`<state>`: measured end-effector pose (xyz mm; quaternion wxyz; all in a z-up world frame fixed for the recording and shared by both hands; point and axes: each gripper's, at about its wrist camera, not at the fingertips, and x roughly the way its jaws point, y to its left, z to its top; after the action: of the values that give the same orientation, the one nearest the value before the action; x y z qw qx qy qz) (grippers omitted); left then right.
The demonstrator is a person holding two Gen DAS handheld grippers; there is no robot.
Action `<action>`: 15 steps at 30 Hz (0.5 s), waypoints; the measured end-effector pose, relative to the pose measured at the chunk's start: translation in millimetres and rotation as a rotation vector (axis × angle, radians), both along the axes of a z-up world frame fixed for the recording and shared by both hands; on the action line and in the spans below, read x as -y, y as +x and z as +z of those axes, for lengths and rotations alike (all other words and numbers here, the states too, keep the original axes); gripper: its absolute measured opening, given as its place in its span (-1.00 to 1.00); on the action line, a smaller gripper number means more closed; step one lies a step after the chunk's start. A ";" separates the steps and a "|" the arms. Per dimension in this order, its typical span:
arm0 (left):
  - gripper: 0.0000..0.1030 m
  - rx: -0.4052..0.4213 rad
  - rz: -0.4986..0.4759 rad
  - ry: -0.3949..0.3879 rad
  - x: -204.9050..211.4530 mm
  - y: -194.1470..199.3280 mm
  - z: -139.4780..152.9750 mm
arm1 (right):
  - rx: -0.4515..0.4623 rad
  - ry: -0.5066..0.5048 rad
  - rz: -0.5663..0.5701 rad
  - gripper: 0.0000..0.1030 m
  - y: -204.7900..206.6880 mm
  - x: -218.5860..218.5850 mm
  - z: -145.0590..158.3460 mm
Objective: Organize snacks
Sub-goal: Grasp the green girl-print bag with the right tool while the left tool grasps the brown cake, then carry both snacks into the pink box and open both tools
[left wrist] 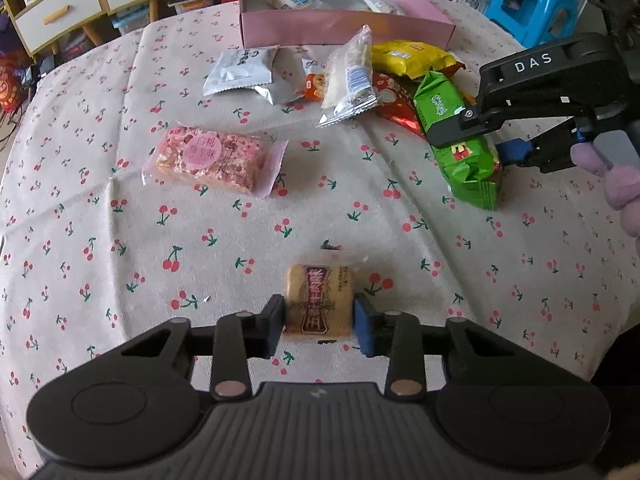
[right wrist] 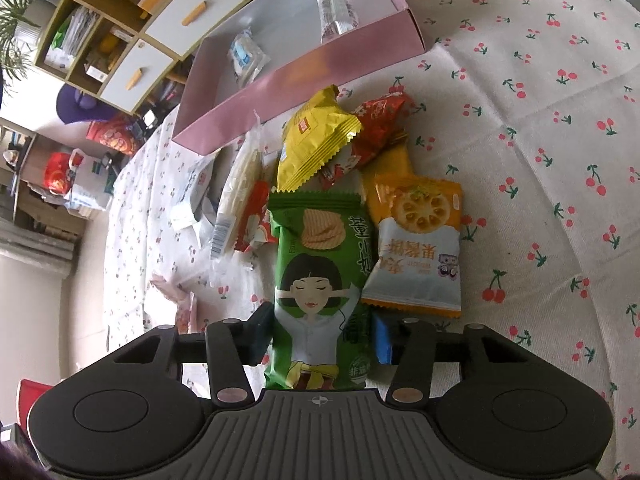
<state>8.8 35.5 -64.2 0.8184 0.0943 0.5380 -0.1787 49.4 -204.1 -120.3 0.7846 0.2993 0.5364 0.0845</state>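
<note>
Nearest: left gripper (left wrist: 319, 330), fingers clamped on a small tan cake (left wrist: 320, 303) in a clear wrapper w/ red label, still resting on the cherry-print surface (left wrist: 120, 264). Right gripper (right wrist: 320, 338) has its fingers around the lower end of a green pack (right wrist: 320, 280); left pad presses the foil, blue pad sits right at the other edge, so it looks gripped, though barely.

Risks, as I see it: green pack is puffy and slick, held near one end, so it may droop or slide out on the lift. Its top end touches the yellow pack (right wrist: 314, 140) & leans by the orange pack (right wrist: 416, 240), so pulling it may drag the pile around. The cake is pinched by its sides; too hard a squeeze could crumble it, and the loose wrapper could slip.

Pink box (left wrist: 344, 32) sits at the far edge w/ two white packs inside & lots of room. Pink bar (left wrist: 212, 160) lies alone, well apart from the pile.
</note>
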 end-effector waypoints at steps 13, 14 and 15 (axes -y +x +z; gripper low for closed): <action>-0.37 0.030 0.010 -0.062 -4.7 1.1 12.9 | -0.013 0.064 0.040 -0.07 -6.2 -3.3 14.5; -0.37 0.034 0.014 -0.068 -4.9 2.3 13.5 | -0.015 0.071 0.040 -0.08 -6.5 -2.6 15.4; -0.37 0.037 0.017 -0.073 -4.8 3.4 14.1 | -0.016 0.076 0.041 -0.08 -6.8 -1.8 16.4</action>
<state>12.3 40.3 -50.0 0.8326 0.0631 0.5166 -0.1893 42.6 -202.3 -103.9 0.7664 0.3186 0.5450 0.1184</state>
